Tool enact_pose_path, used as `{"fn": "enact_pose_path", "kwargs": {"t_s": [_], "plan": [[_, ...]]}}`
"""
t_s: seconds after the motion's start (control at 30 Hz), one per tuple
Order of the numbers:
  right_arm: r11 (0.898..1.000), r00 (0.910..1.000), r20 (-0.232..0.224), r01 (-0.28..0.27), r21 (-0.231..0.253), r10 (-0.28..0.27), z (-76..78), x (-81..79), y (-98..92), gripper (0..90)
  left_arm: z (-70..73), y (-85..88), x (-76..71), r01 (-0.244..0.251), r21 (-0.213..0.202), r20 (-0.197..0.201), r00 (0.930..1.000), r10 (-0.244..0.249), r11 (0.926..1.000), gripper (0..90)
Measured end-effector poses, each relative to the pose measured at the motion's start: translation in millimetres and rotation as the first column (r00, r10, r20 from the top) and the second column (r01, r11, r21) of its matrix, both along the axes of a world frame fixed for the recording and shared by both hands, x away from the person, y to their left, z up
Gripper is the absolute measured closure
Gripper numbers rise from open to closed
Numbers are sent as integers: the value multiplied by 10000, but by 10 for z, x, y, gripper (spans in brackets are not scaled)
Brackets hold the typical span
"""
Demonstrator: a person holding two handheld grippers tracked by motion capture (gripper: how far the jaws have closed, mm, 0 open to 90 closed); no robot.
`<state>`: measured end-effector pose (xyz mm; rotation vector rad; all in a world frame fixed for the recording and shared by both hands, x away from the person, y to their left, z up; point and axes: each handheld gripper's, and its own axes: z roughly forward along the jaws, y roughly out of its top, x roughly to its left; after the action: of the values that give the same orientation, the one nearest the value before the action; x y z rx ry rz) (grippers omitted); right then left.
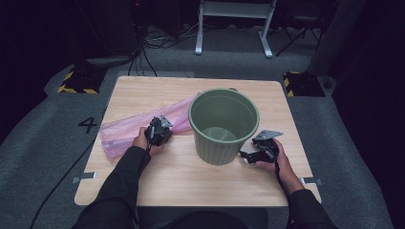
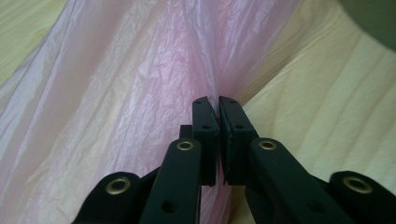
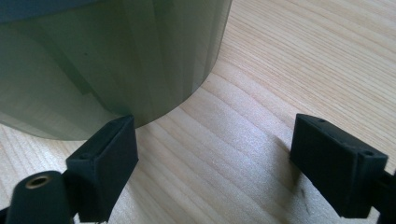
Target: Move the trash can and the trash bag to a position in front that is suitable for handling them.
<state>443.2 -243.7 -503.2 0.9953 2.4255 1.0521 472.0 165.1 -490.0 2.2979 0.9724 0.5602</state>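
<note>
My left gripper is clamped on the pink plastic bag: the two black pads are pressed together with a thin pleat of film pinched between them, and the rest of the bag fans out ahead of the jaws and off to their left, lying flat and crinkled on the wooden desk. I hold it at a gathered edge, I judge, because the film is too limp to lift any other way; a pinch there lets the sheet hang and open once it rises.

In the high view my left gripper sits just beside the green bin, on its left, with the bag stretching away from the gripper toward the desk's far left edge. The bin stands upright and empty, its mouth facing up, which is what a liner needs.

My right gripper waits on the other side of the bin, low and near its base. Its jaws are spread wide with only bare desk between them; the left fingertip is right against the foot of the bin's ribbed wall, though I cannot tell whether it touches. I keep it there, I think, to steady the bin while the bag comes across.
</note>
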Motion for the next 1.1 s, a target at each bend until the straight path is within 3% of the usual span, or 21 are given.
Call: {"fn": "enact_pose_path", "kwargs": {"t_s": [0.07, 0.27, 0.33, 0.4, 0.5, 0.63, 0.73, 0.83, 0.9, 0.93, 1.03, 1.1], "plan": [[10000, 10000, 2, 0, 4, 0, 0, 0, 0, 150, -3, -43, -18, -89, -157, -2, 10000, 89, 9998, 839], [10000, 10000, 12, 6, 5, -6, -1, -1, -1, 150, 51, -115, -61, -902, 31, -334, 9954, 903, 9959, 322], [10000, 10000, 4, 12, 9, -12, -1, -2, 0, 150, 91, -109, -117, -1047, 89, -310, 9940, 1050, 9945, 258], [10000, 10000, 1, 15, 14, -15, -1, -3, 0, 150, 143, -77, -180, -1120, 108, -419, 9928, 1124, 9936, 208], [10000, 10000, -1, 18, 16, -18, -1, -3, 0, 150, 274, 51, -328, -1063, -322, -247, 9941, 1055, 9938, 190], [10000, 10000, -1, 20, 13, -20, -1, -3, 0, 150, 425, 229, -517, -1046, -656, 400, 9934, 1074, 9923, 188], [10000, 10000, 14, 31, 4, -31, -1, -4, 0, 151, 520, 427, -654, -1288, -798, 789, 9877, 1351, 9884, 190], [10000, 10000, 14, 34, 7, -34, -2, -4, 0, 150, 560, 689, -784, -2001, -962, 1140, 9709, 2105, 9751, 186], [10000, 10000, 16, 34, 8, -34, -2, -4, 0, 151, 554, 843, -845, -2374, -797, 1157, 9625, 2455, 9681, 185], [10000, 10000, 7, 42, 10, -42, -2, -5, 0, 151, 536, 961, -883, -2620, -855, 1204, 9550, 2710, 9613, 182], [10000, 10000, 20, 40, 13, -40, -2, -5, 0, 150, 480, 1259, -957, -3260, -1002, 990, 9369, 3354, 9401, 185], [10000, 10000, 16, 38, 9, -38, -2, -5, 0, 150, 437, 1401, -982, -3429, -1268, 808, 9317, 3542, 9308, 194]]}}
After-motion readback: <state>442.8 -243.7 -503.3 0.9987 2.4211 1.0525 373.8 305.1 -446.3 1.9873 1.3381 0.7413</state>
